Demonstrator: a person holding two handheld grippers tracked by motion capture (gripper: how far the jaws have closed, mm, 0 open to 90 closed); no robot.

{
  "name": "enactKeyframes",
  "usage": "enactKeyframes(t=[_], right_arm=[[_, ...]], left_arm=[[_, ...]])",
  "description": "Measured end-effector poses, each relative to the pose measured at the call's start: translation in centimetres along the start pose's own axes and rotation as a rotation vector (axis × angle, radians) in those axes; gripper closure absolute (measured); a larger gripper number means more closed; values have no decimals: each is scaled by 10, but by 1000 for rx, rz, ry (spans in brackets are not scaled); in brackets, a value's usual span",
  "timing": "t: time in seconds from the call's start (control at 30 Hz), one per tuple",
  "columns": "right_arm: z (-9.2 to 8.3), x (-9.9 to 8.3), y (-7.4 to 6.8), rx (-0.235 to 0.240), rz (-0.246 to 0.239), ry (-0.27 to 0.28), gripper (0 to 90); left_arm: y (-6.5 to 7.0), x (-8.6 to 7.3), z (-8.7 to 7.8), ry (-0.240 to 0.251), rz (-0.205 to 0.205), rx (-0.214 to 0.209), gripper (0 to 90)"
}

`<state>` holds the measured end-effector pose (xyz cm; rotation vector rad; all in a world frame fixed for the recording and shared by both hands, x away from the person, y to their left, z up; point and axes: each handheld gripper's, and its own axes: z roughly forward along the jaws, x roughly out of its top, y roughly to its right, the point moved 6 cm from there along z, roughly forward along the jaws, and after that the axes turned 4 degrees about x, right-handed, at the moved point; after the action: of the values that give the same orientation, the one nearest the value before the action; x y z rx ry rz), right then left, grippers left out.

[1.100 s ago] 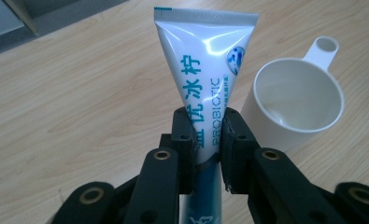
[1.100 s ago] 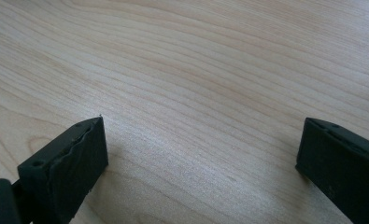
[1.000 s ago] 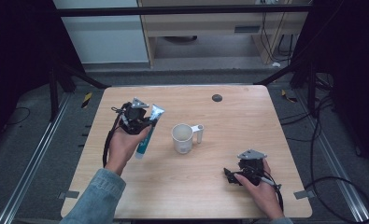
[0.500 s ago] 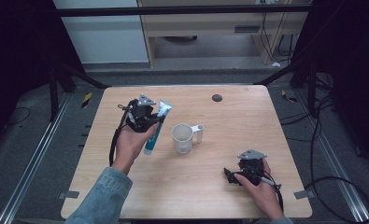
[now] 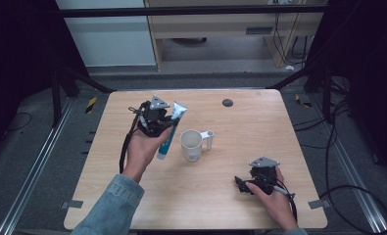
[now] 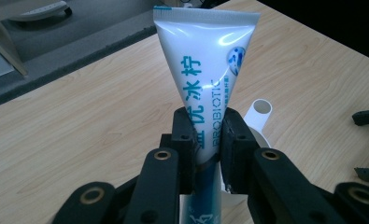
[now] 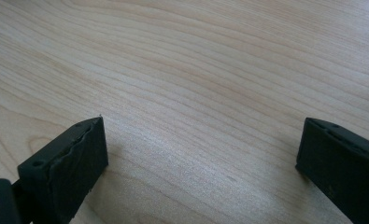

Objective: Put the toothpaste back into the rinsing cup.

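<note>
A white and blue toothpaste tube (image 5: 169, 131) hangs in the air left of a white mug (image 5: 192, 145), tilted with its flat crimped end up. My left gripper (image 5: 167, 128) is shut on the tube's middle; in the left gripper view the two pads pinch the tube (image 6: 205, 88) and the mug's handle (image 6: 260, 112) peeks out behind it. My right gripper (image 5: 239, 185) rests at the table's front right, held by a hand. In the right gripper view its fingers (image 7: 65, 165) stand wide apart over bare wood with nothing between them.
The wooden table (image 5: 259, 122) carries a small dark round mark (image 5: 227, 102) near its back edge. Dark floor, metal frame legs and cables surround the table. A cabinet (image 5: 220, 29) stands behind it.
My left hand has carried the tube to the right and upward, closer to the mug. The right hand has stayed where it was.
</note>
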<state>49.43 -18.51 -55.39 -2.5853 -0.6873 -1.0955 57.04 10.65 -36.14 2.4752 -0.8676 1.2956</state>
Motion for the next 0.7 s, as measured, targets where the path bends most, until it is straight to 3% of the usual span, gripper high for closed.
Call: enactKeyframes(t=[0.7], right_arm=[[0, 0, 0, -2, -4, -2, 21]], left_arm=[[17, 30, -5, 66, 9, 1, 773]])
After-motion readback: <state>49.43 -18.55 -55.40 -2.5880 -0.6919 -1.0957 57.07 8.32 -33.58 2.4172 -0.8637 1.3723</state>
